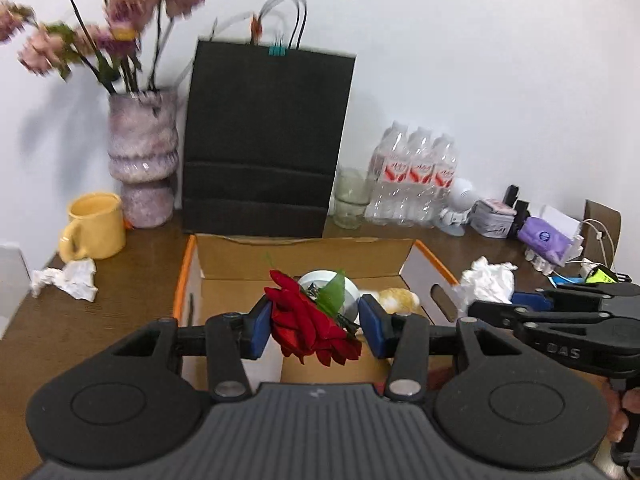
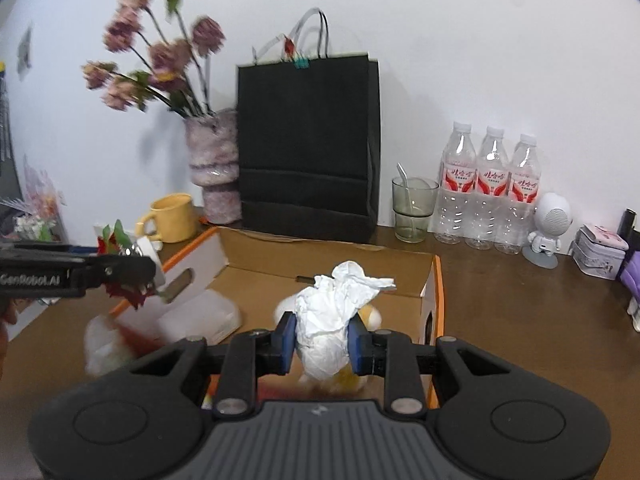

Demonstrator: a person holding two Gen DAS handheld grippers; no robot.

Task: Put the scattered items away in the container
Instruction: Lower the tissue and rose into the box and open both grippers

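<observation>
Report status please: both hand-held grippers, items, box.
Left hand-held gripper holds red rose. Right hand-held gripper holds crumpled paper. Both over cardboard box. Nothing blocking.

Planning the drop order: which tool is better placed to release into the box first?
Probably right: its tool holds the crumpled paper over the box interior; the left tool, gripping the rose, sits nearer the front edge.

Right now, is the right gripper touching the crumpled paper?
Touching. The right wrist view shows both blue pads of the right gripper pressed against the crumpled paper, no gap.
</observation>
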